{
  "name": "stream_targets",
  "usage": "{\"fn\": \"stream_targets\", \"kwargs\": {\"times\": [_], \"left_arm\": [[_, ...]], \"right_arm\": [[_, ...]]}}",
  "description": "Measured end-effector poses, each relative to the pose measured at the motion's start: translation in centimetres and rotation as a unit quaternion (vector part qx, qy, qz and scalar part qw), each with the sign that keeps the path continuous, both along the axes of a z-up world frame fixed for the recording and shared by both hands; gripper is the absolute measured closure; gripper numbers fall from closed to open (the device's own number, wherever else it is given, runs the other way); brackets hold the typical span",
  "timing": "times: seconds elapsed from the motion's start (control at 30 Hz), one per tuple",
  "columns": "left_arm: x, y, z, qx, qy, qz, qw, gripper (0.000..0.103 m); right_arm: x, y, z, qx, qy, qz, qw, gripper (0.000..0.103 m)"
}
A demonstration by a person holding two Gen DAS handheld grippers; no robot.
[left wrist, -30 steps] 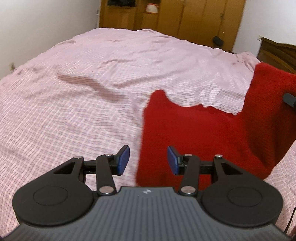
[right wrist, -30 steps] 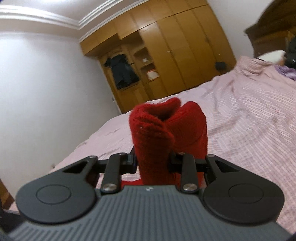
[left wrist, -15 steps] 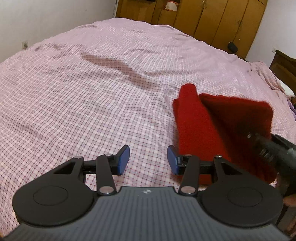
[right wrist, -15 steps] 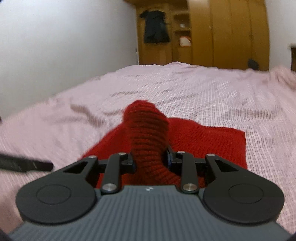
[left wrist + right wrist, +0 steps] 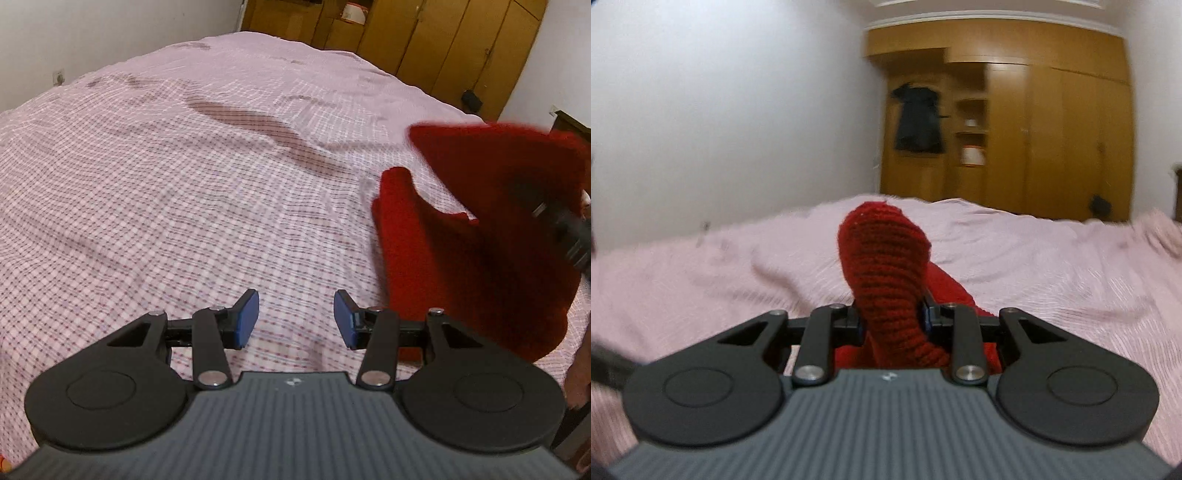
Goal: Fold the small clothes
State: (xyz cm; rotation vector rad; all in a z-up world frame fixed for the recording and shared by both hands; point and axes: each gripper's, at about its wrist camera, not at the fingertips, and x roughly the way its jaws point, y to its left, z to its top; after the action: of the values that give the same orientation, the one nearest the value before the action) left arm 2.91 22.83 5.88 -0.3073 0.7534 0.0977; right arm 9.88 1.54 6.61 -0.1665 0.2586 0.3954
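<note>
right tongs (image 5: 892, 321) are clamped on a bunched-up fold of red knit (image 5: 886, 258), which sticks up above the pink bed (image 5: 1052, 266), wooden wardrobe (image 5: 1052, 140) behind with a dark garment (image 5: 918, 122) hanging

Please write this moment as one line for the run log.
left tool: open, nothing between pads | right tool: shut on red knit garment, part lifted | garment rest on checked bed sheet
</note>
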Motion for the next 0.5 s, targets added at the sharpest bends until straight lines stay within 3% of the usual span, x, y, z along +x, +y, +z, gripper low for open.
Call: {"fn": "stream_targets", "kwargs": {"times": [0.1,0.17,0.27,0.5], "left_arm": [[-0.5,0.5,0.0,-0.004,0.000,0.006,1.0000,0.050],[-0.7,0.8,-0.2,-0.002,0.001,0.007,1.0000,0.050],[-1.0,1.1,-0.2,0.003,0.003,0.008,1.0000,0.050],[-1.1,0.9,0.7,0.003,-0.012,0.002,0.9999,0.050]], "right_arm": [[0.7,1.4,-3.2,-0.016,0.066,0.018,0.998,0.072],[-0.2,1.7,-4.0,-0.029,0.050,0.021,0.998,0.071],[-0.8,1.4,-3.1,-0.024,0.056,0.017,0.998,0.068],[-2.1,-0.6,-0.5,0.050,0.091,0.016,0.995,0.057]]}}
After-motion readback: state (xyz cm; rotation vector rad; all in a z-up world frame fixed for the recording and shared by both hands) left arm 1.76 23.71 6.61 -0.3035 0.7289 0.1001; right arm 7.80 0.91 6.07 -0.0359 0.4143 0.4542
